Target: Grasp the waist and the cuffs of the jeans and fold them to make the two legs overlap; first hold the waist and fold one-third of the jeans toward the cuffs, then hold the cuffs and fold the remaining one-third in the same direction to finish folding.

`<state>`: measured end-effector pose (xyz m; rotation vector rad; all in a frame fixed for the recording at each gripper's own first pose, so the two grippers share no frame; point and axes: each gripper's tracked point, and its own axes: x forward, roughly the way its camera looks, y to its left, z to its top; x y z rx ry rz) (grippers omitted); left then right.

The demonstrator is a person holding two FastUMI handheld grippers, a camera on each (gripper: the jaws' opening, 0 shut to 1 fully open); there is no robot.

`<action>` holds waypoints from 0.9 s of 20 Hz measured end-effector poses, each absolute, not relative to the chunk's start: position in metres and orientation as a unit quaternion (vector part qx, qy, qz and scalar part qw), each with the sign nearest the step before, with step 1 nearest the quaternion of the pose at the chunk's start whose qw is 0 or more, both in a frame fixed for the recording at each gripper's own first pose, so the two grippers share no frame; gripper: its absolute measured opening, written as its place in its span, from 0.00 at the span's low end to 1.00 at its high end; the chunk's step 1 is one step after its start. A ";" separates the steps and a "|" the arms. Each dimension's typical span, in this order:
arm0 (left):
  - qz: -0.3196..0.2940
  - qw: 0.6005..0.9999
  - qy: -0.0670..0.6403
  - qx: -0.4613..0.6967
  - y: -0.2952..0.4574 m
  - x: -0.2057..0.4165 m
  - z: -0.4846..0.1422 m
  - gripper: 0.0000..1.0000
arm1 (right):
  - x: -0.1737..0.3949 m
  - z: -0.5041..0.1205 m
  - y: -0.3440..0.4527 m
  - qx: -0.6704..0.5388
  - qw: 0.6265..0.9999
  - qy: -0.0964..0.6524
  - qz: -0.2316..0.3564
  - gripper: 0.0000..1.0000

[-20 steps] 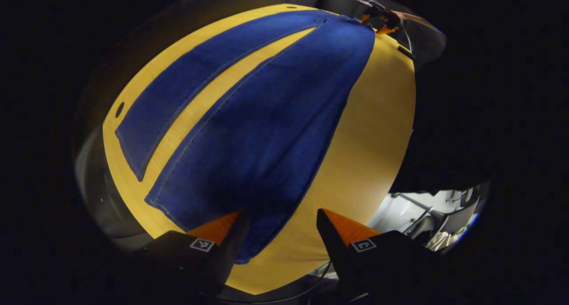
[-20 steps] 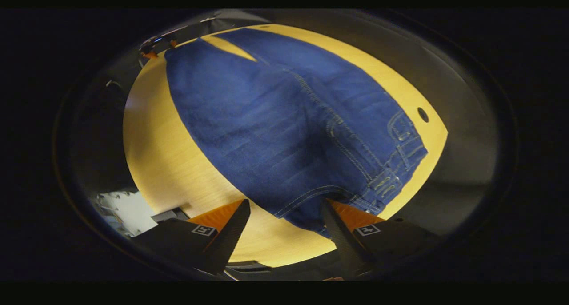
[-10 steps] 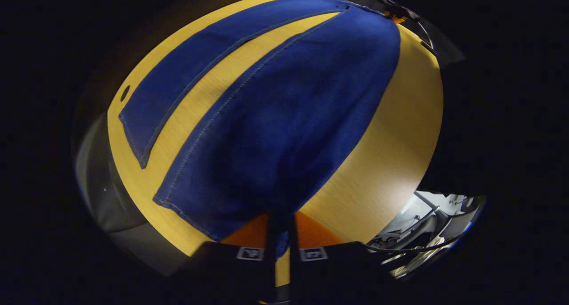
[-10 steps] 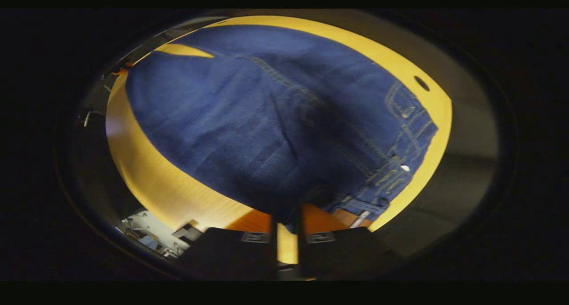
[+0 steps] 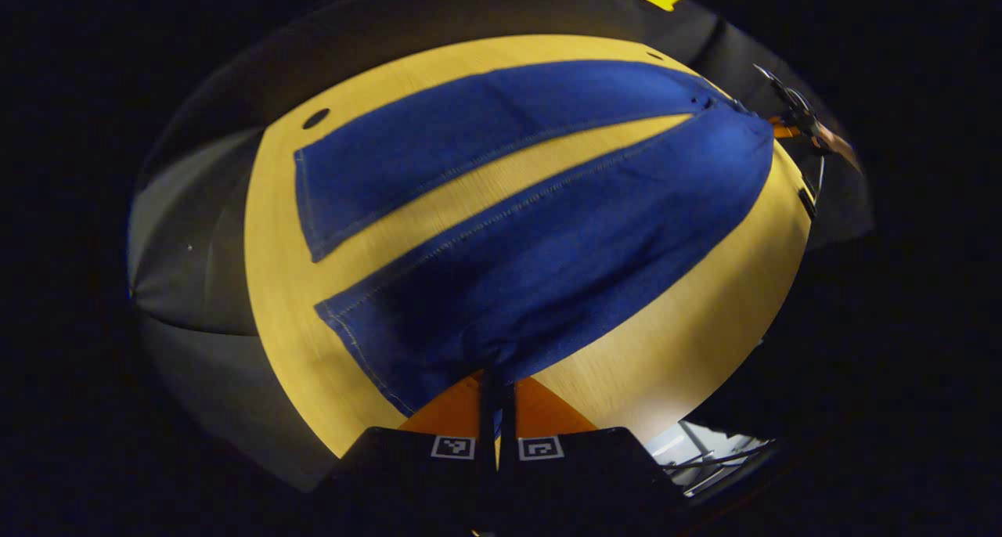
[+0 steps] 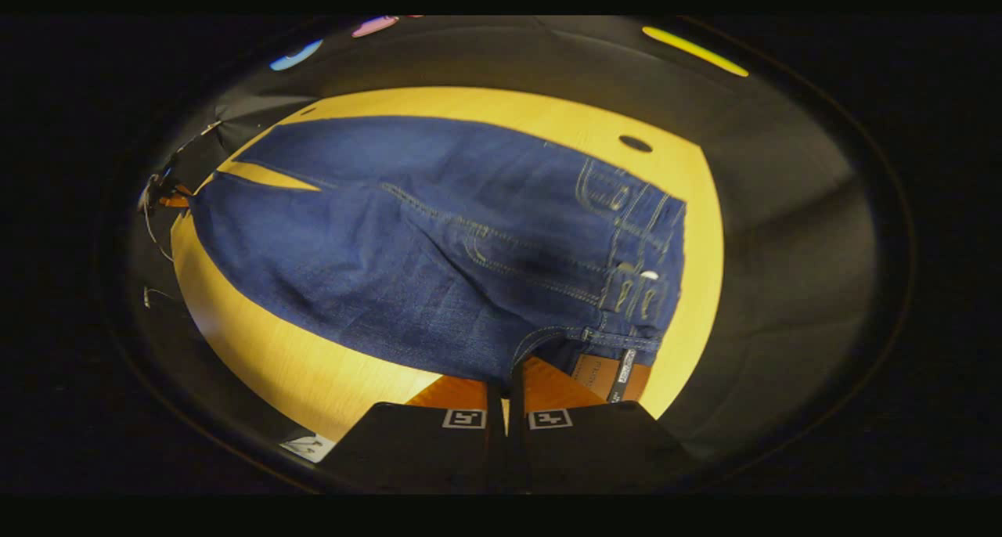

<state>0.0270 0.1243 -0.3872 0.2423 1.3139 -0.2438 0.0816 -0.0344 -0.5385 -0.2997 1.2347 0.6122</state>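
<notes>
- A second ago both pairs of fingers stood spread over the denim; now each is pressed together with cloth pinched between.
- Left gripper [image 5: 496,392]: we see it clamped on the outer edge of the near leg close to its cuff [image 5: 356,349], the fabric rising into the fingers at 6 o'clock of the left gripper view.
- Right gripper [image 6: 505,388]: we see it clamped on the edge of the jeans [image 6: 438,239] just beside the waist [image 6: 638,286]; the waistband's brown patch sits at 5 o'clock of the right gripper view, next to the fingers.
- The jeans lie spread on the yellow table [image 5: 689,318], legs still splayed: the far leg [image 5: 470,145] runs from 10 to 1 o'clock in the left gripper view, with a wedge of bare table between it and the near leg.
- Since half a second ago, the near leg's edge has lifted and creased toward both grippers.
- In the left gripper view the other gripper [image 5: 798,122] shows at 2 o'clock, at the waist end.
- Our reading: grasp made at both ends of the same side; the leg-over-leg fold is starting, not yet carried across. The thirds folds remain.
</notes>
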 end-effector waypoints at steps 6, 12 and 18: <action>-0.042 0.851 0.523 0.016 0.126 0.099 -0.340 0.06 | 0.153 -0.475 -0.015 -0.122 0.840 0.459 0.261 0.00; 0.034 0.876 0.473 -0.087 0.128 0.155 -0.287 0.06 | 0.234 -0.469 0.007 -0.088 0.875 0.420 0.226 0.05; 0.056 0.874 0.482 -0.034 0.145 0.216 -0.290 0.06 | 0.296 -0.513 0.024 -0.122 0.863 0.447 0.200 0.00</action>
